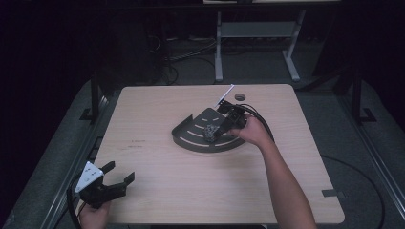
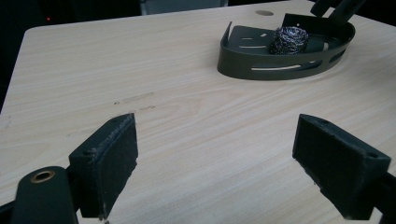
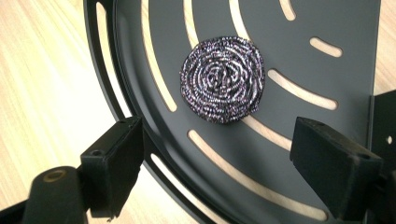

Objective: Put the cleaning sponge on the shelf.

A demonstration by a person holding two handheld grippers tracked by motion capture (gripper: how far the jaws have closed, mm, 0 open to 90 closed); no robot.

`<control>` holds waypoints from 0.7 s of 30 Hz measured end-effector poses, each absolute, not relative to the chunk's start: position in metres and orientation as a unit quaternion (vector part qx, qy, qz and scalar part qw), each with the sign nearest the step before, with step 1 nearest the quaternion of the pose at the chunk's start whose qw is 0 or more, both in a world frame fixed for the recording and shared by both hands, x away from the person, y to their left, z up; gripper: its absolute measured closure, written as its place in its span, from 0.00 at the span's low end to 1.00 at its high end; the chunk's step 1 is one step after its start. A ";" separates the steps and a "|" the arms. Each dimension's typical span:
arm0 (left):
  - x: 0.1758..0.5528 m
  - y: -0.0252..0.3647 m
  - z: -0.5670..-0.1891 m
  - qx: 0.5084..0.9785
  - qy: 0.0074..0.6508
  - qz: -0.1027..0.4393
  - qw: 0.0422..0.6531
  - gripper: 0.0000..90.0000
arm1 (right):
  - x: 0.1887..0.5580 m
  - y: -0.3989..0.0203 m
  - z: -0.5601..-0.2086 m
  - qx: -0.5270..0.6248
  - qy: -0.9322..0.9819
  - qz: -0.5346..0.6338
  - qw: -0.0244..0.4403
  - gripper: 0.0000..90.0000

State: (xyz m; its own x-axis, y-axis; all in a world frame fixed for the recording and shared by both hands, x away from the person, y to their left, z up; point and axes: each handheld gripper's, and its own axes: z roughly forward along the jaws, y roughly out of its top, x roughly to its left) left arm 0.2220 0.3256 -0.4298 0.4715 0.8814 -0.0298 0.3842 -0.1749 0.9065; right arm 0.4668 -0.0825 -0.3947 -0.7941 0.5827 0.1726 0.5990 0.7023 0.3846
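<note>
Coiled steel-wool scouring pad (image 3: 222, 80) lay in dark slotted quarter-round metal tray (image 1: 188, 136), mid-worktop. Right gripper (image 3: 233, 172) hovered above it, jaws wide, empty; probably best to centre on pad before closing. Left gripper (image 1: 118, 176) near-left, wide open, empty.

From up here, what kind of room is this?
Probably a lab or recording workspace, not a kitchen: a bare wooden table on dark carpet, loose cables on the floor, another desk frame behind.
</note>
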 end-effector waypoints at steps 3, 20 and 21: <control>0.222 0.326 -0.430 0.719 0.440 0.266 0.468 0.15 | 0.465 -0.087 -0.394 -0.320 -0.922 -0.215 0.018 0.19; 0.221 0.326 -0.429 0.718 0.441 0.267 0.468 0.15 | 0.453 -0.104 -0.384 -0.319 -0.920 -0.226 0.013 0.19; 0.221 0.326 -0.429 0.718 0.440 0.267 0.468 0.15 | 0.453 -0.104 -0.383 -0.320 -0.920 -0.227 0.012 0.19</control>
State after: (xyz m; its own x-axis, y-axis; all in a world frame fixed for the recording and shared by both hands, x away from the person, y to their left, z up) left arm 0.2208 0.3257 -0.4295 0.4700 0.8822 -0.0285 0.3829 -0.1748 0.9071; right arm 0.4526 -0.1044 -0.3832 -0.7949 0.5831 0.1677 0.5943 0.6924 0.4092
